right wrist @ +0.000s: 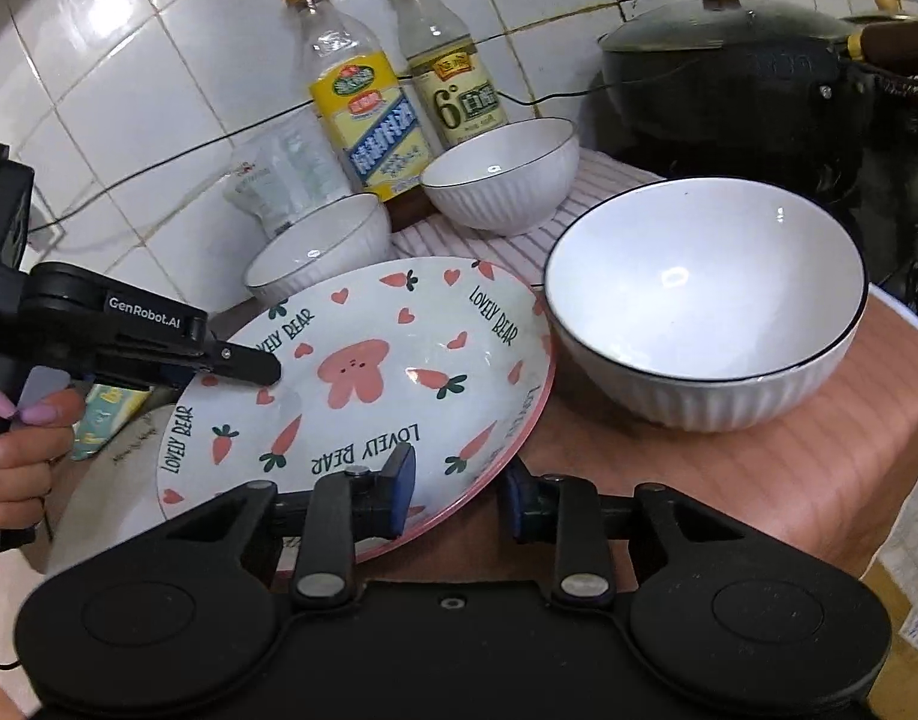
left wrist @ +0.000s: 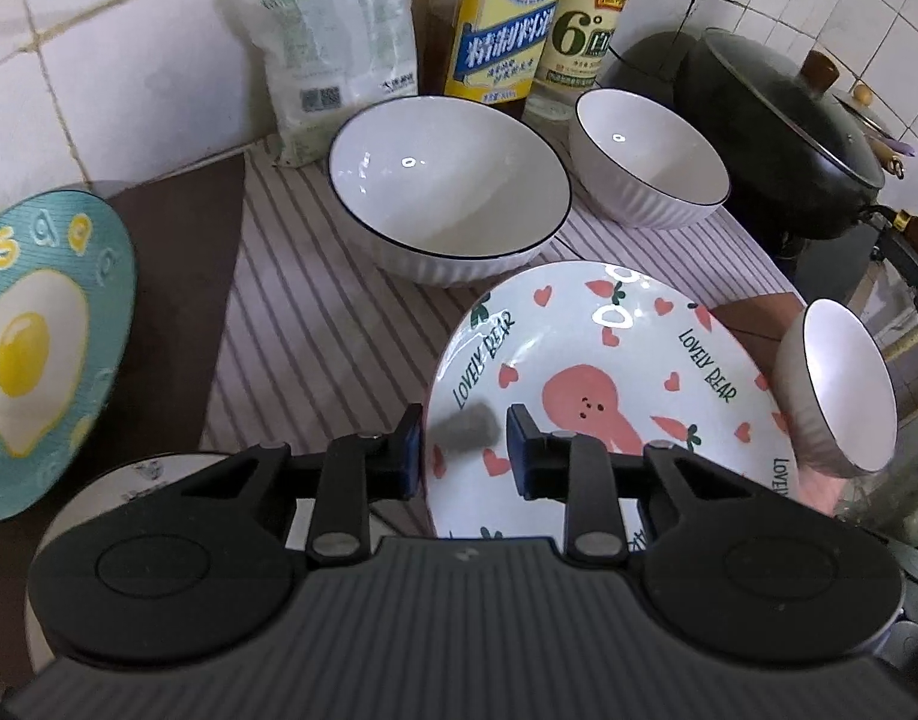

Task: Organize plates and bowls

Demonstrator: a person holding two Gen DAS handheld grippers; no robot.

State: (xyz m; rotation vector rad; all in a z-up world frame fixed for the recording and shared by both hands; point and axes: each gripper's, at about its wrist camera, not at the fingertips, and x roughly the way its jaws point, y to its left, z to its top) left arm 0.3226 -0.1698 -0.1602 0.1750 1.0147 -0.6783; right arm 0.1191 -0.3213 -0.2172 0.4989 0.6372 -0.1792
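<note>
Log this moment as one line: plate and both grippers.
item: bear plate, tilted | left gripper: shut on rim | right gripper: jaws astride opposite rim, contact unclear | large bowl: beside plate, untouched

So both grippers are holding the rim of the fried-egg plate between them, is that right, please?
Not quite: the left gripper and right gripper both grip the rim of the Lovely Bear plate, as both wrist views show. The fried-egg plate sits untouched aside.
</note>
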